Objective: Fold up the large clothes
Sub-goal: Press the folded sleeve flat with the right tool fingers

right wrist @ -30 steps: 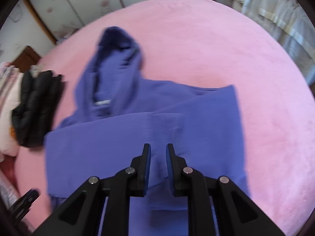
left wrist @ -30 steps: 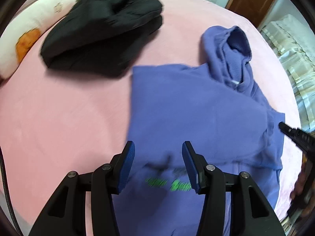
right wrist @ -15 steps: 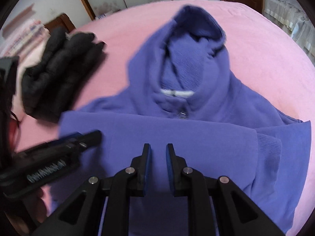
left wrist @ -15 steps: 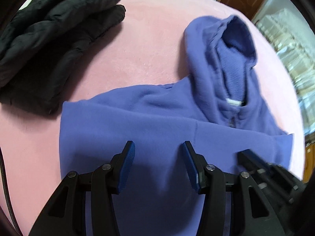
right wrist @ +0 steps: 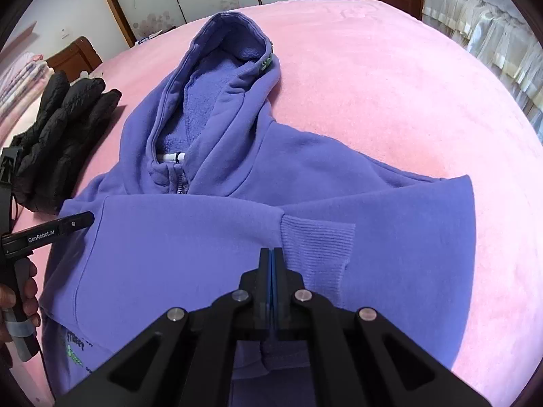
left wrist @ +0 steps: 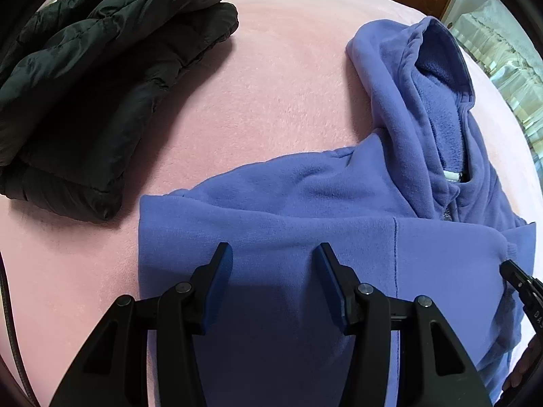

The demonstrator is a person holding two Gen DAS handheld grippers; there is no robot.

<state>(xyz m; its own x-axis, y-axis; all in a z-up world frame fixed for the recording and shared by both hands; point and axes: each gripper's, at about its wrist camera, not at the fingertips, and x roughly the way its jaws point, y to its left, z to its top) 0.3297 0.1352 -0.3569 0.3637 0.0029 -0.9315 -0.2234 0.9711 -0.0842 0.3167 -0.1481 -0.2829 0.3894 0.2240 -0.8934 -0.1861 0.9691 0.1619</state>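
Observation:
A purple zip hoodie [left wrist: 339, 203] lies on the pink bed [left wrist: 271, 84], its sleeves folded across the chest and its hood [right wrist: 220, 78] spread flat at the far end. My left gripper [left wrist: 274, 249] is open just above the folded sleeve near the hoodie's left edge, with nothing pinched between its pads. My right gripper [right wrist: 271, 252] is shut, pads together, its tips right by the ribbed cuff [right wrist: 315, 237] on the hoodie [right wrist: 203, 237]. No cloth shows between its pads. A left finger [right wrist: 73, 224] and the hand holding that gripper show in the right wrist view.
A folded black puffer jacket [left wrist: 101, 68] lies on the bed to the left of the hoodie, also seen as the dark jacket [right wrist: 64, 129]. Bare pink bed cover [right wrist: 390, 84] spreads to the right and beyond the hood. Curtains, a wooden door and wardrobe doors ring the bed.
Both grippers came lower and closer to the hoodie's chest, and the hood now fills more of each view. The right jaws went from slightly apart to fully closed. The left jaws stayed apart.

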